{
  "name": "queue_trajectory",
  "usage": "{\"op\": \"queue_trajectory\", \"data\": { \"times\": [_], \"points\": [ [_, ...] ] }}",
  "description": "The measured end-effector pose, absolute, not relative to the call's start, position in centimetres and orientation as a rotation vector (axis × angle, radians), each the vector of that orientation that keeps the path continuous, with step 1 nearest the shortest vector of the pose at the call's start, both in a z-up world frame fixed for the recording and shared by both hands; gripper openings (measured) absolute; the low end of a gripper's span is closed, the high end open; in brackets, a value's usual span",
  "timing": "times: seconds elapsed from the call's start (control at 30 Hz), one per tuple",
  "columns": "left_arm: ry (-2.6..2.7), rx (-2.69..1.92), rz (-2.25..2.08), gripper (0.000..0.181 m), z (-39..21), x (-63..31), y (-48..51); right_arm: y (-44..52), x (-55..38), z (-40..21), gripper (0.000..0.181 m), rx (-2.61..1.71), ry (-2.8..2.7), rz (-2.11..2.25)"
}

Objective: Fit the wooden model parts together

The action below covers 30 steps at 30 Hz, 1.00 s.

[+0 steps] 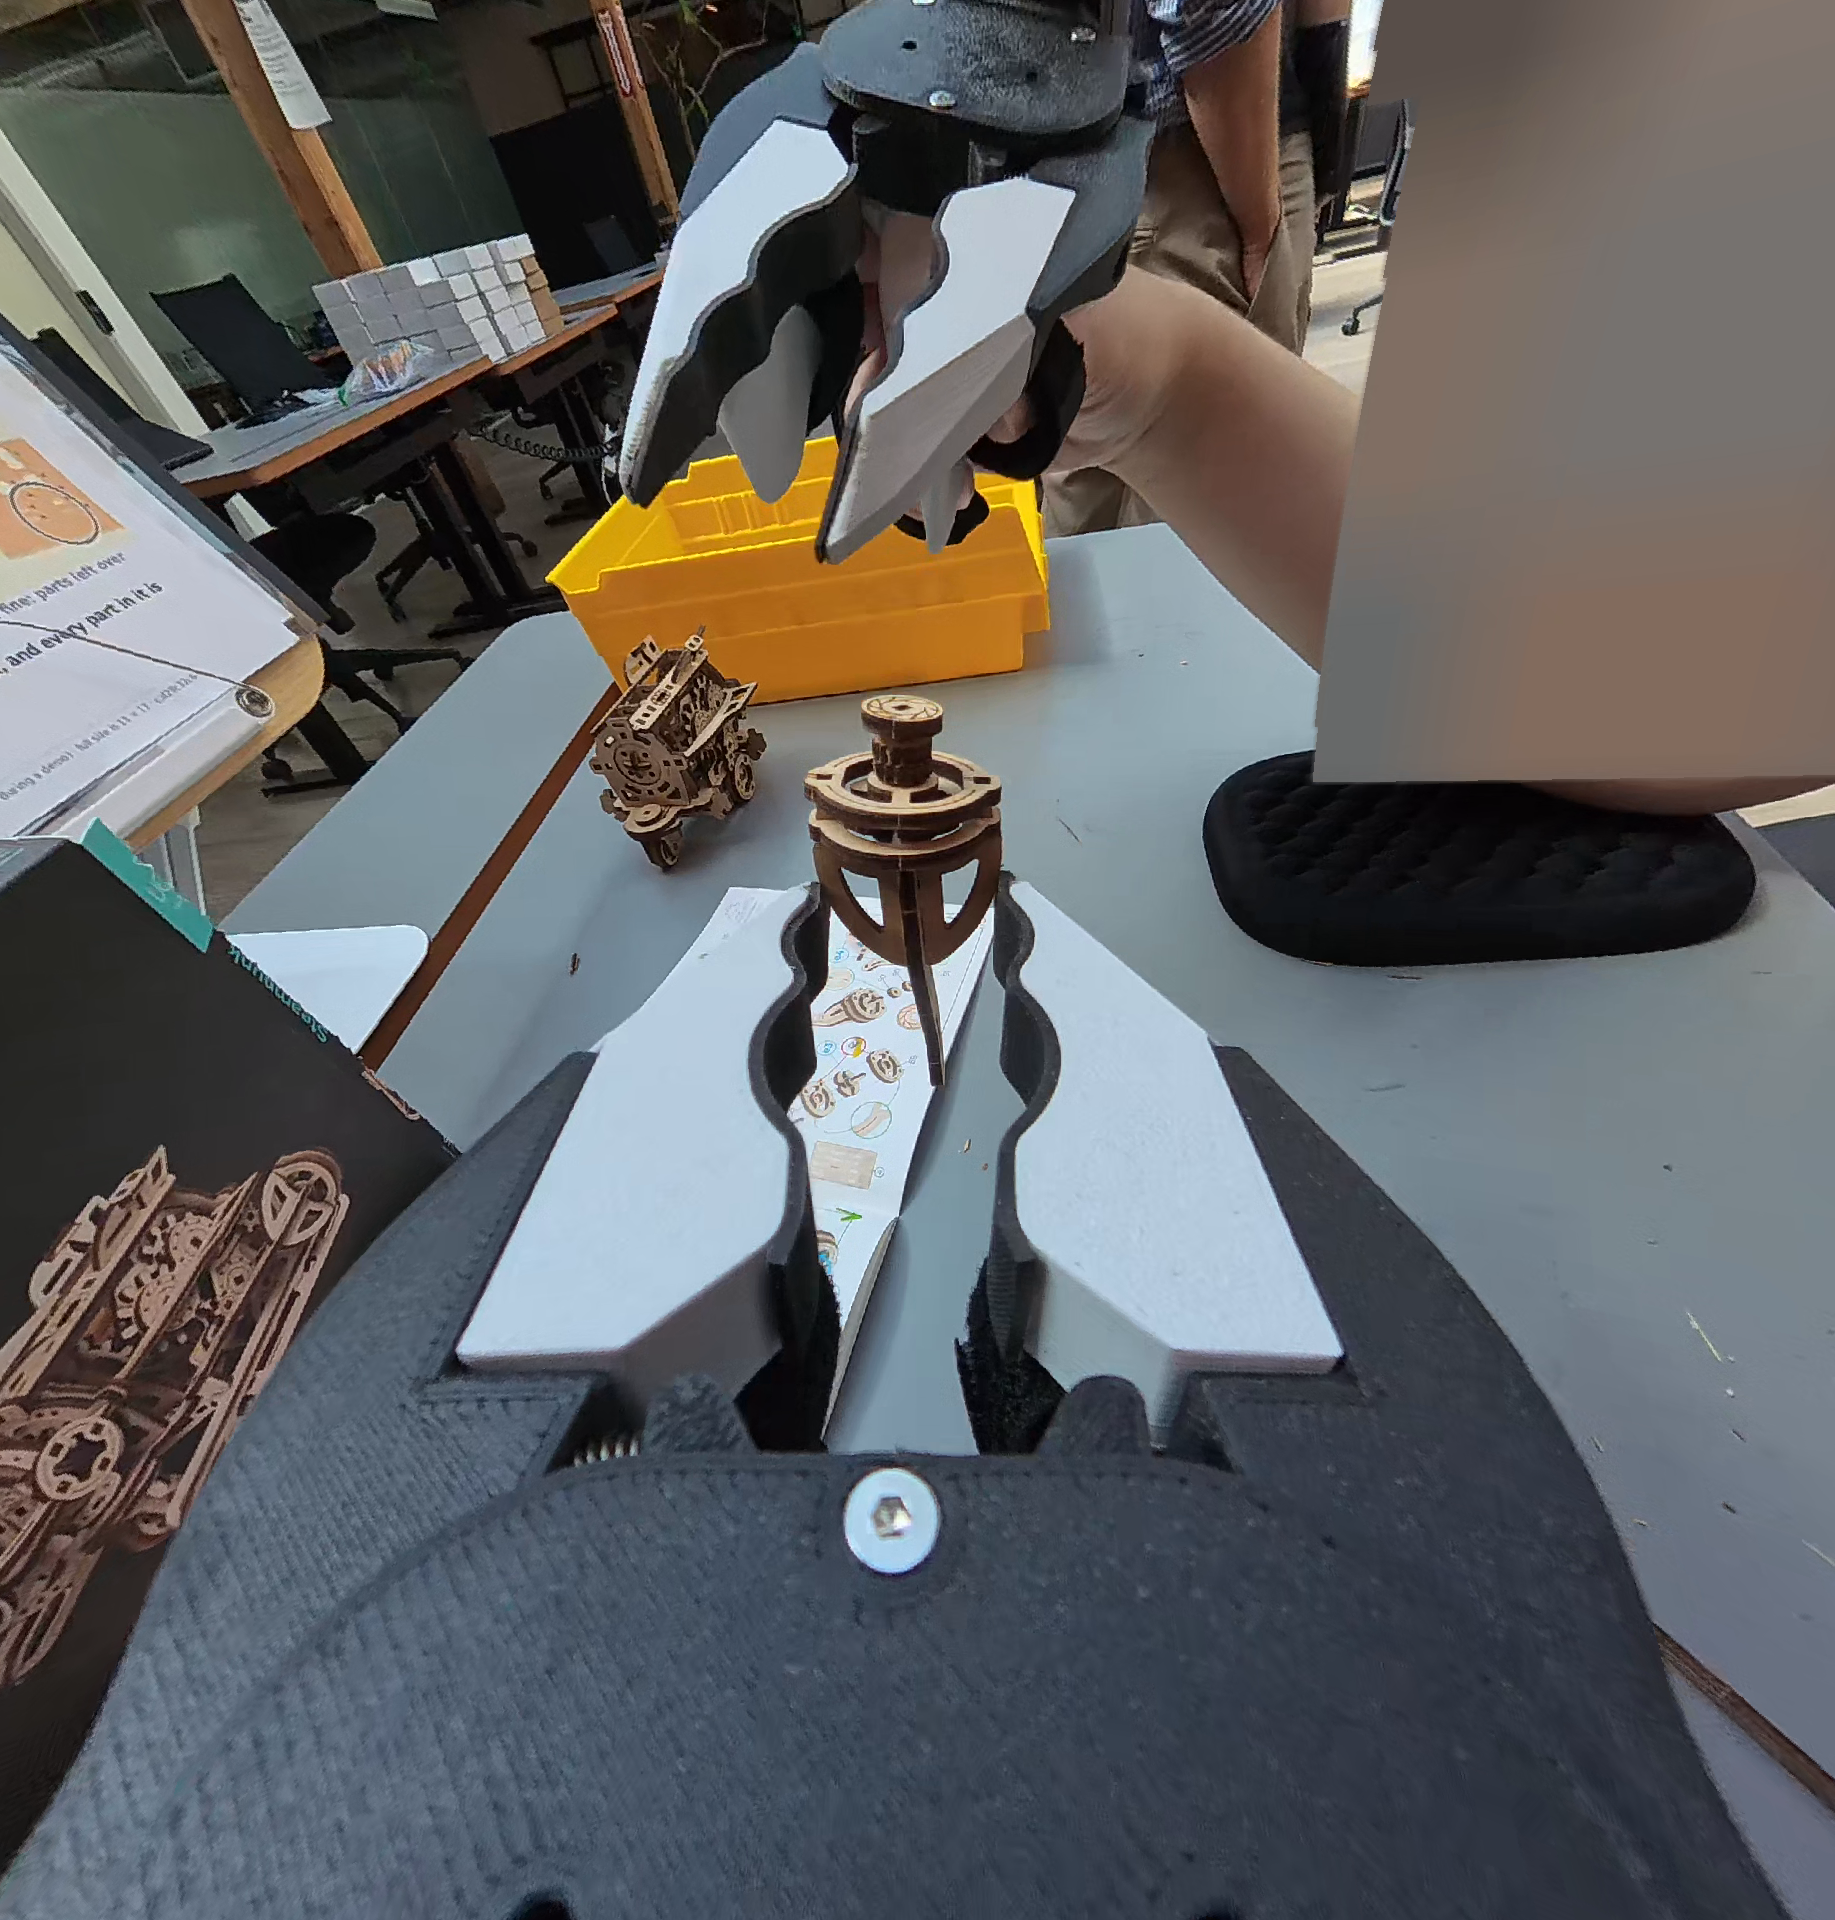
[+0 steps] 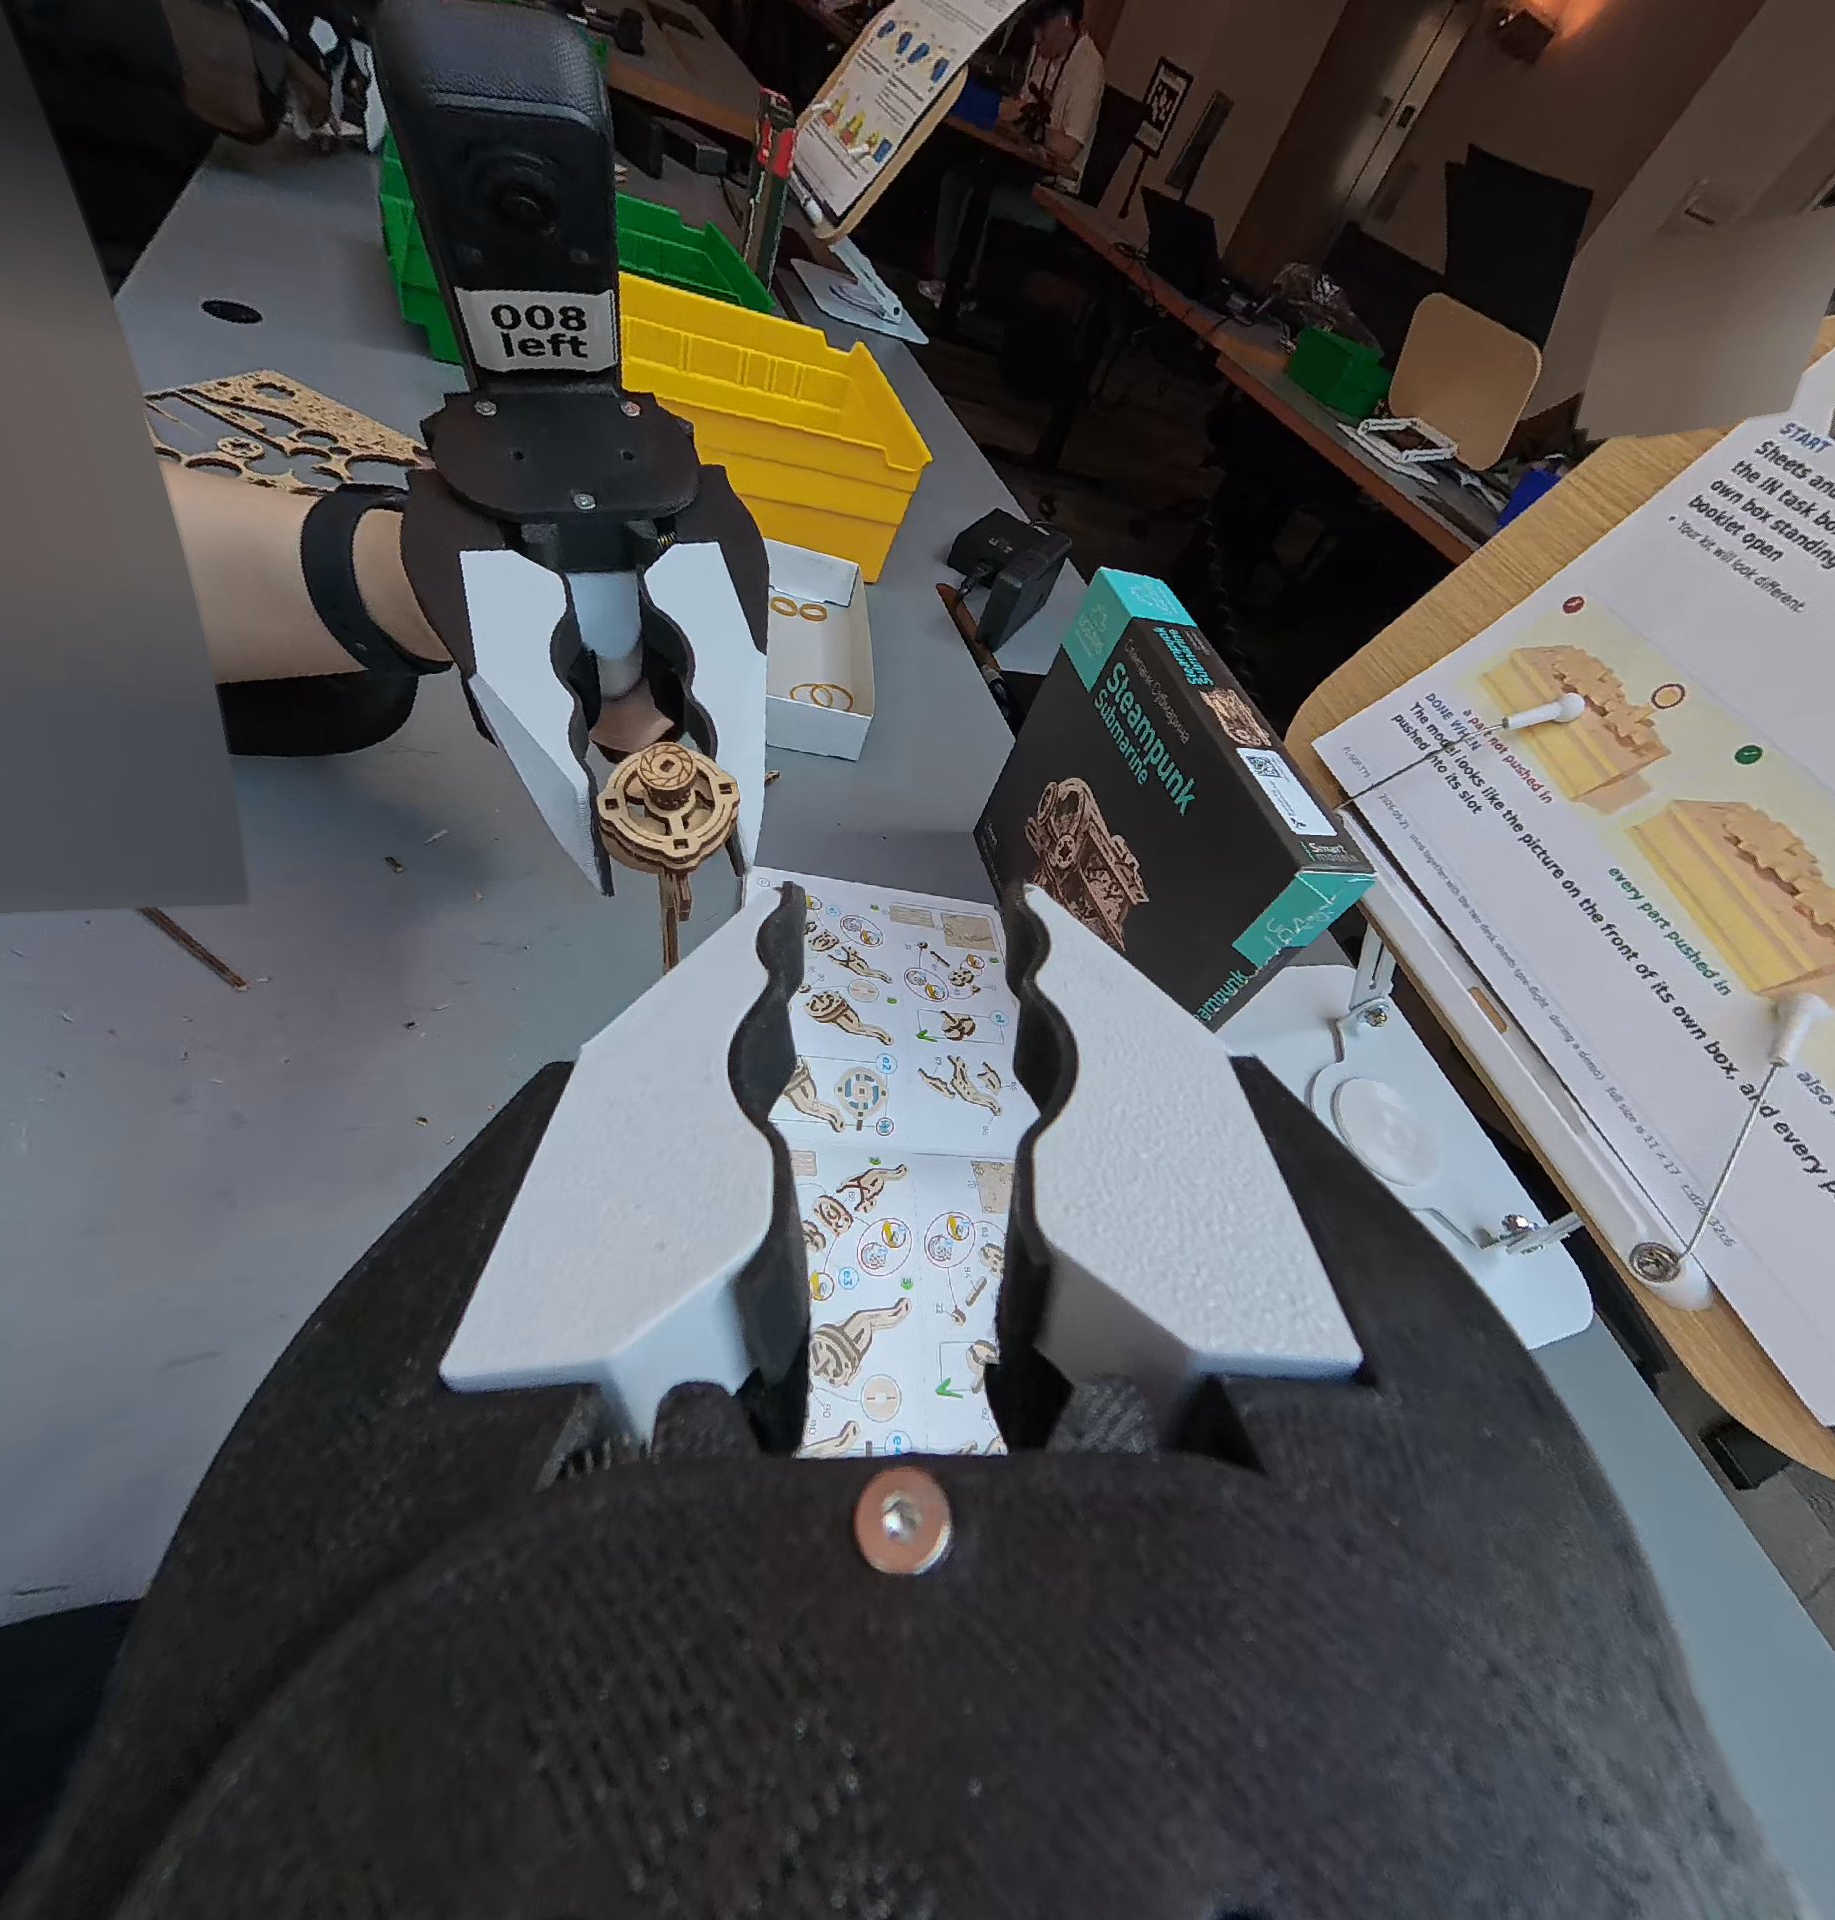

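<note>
My left gripper [image 1: 908,899] is shut on a wooden sub-assembly [image 1: 902,821]. It has a round knob on top, ringed discs below and curved fins that end in a thin point. The fingertips clamp the fins and hold it upright above the open instruction booklet [image 2: 892,1039]. It also shows in the right wrist view [image 2: 669,805], in the left gripper [image 2: 674,862]. My right gripper [image 2: 908,899] is open and empty, above the booklet. In the left wrist view it [image 1: 731,520] hangs above and behind the sub-assembly. A second, boxy wooden model [image 1: 674,769] stands on the grey table [image 1: 1308,1195].
A yellow bin [image 1: 819,613] stands behind the models, with a green bin [image 2: 684,249] beyond. The black kit box [image 2: 1152,810] leans by an instruction board [image 2: 1619,831]. A small white tray [image 2: 819,665], a punched wooden sheet [image 2: 269,436] and a black pad [image 1: 1464,862] are also on the table. Spacing between my two grippers at the tips: around 8 cm.
</note>
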<state>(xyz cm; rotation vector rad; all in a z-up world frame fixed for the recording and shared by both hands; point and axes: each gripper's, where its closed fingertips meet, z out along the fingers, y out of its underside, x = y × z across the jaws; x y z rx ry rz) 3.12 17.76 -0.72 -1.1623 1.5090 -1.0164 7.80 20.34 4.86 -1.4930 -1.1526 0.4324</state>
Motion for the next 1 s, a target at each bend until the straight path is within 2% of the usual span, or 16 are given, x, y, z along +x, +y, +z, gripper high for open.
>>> {"op": "queue_trajectory", "data": {
  "times": [0.37, 1.0],
  "points": [
    [1.589, -1.148, -0.952, 0.029, -2.5, 3.4, 17.4, 17.4, 6.0, 3.7, 0.037, -1.582, -1.344, 0.382],
    [1.648, -1.09, -0.841, 0.029, -2.0, 3.6, 16.4, 16.0, 2.4, 1.6, 0.034, -1.572, -1.533, 0.37]
  ]
}}
